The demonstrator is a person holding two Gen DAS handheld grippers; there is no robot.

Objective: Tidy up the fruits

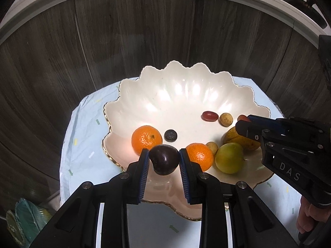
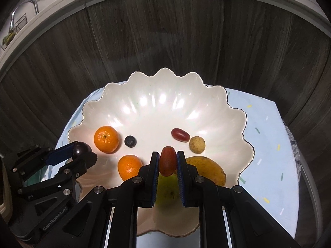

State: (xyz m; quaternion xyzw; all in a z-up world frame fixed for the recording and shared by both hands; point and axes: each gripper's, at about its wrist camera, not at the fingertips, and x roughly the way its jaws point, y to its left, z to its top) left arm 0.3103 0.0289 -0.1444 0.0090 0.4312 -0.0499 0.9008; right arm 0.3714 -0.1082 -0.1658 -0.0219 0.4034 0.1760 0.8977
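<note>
A white scalloped bowl (image 1: 175,91) (image 2: 163,101) with a gold rim holds two mandarins (image 1: 146,139) (image 2: 106,138), a blueberry (image 1: 170,135), a red grape (image 1: 210,116) (image 2: 180,134), a tan longan (image 1: 226,119), a mango (image 2: 209,170) and a green fruit (image 1: 229,158). My left gripper (image 1: 164,161) (image 2: 80,152) hangs over the bowl's near left rim, shut on a dark purple plum (image 1: 164,160) (image 2: 79,147). My right gripper (image 2: 168,162) (image 1: 244,122) is shut on a second red grape (image 2: 167,161), just above the mango and green fruit.
The bowl stands on a light blue cloth (image 1: 82,144) (image 2: 264,136) over a small table. Dark wood cabinet doors (image 1: 124,41) rise close behind it. A person's hand (image 1: 308,217) holds the right gripper's handle. A teal object (image 1: 26,217) lies low at the left.
</note>
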